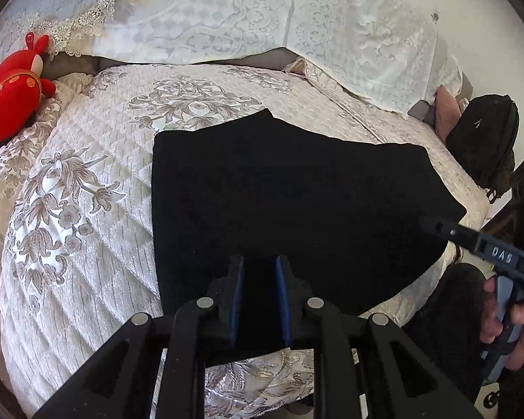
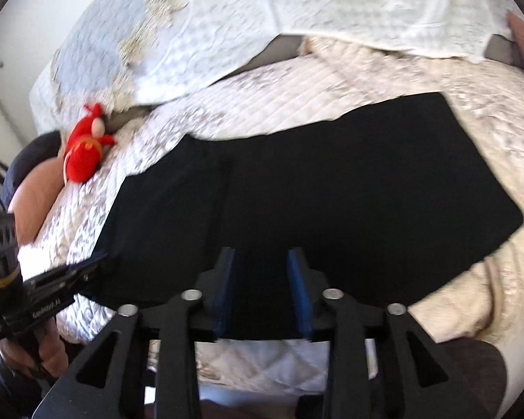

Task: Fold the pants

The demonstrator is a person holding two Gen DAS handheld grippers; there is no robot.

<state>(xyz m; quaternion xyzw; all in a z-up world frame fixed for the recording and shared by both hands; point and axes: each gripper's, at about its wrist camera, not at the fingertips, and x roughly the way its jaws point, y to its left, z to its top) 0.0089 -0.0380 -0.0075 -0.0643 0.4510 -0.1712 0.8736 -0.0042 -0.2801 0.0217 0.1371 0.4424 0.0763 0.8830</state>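
Note:
Black pants (image 1: pixel 279 192) lie folded flat on the quilted bedspread (image 1: pixel 87 209), as a wide dark panel with its near edge towards me. My left gripper (image 1: pixel 260 265) hovers over that near edge. Its blue pads (image 1: pixel 237 286) stand a little apart and press on nothing. In the right wrist view my right gripper (image 2: pixel 262 258) is over the near edge of the pants (image 2: pixel 332 192), open wider, with only flat fabric below the gap. The right gripper's fingers (image 1: pixel 436 225) reach in at the pants' right side. The left gripper's tip (image 2: pixel 87 269) is at their left corner.
A red plush toy (image 1: pixel 14 97) lies at the bed's far left. White lace pillows (image 1: pixel 227 17) line the head of the bed. A black bag (image 1: pixel 482 139) sits at the far right edge. A person's hand (image 1: pixel 506 317) grips the right tool's handle.

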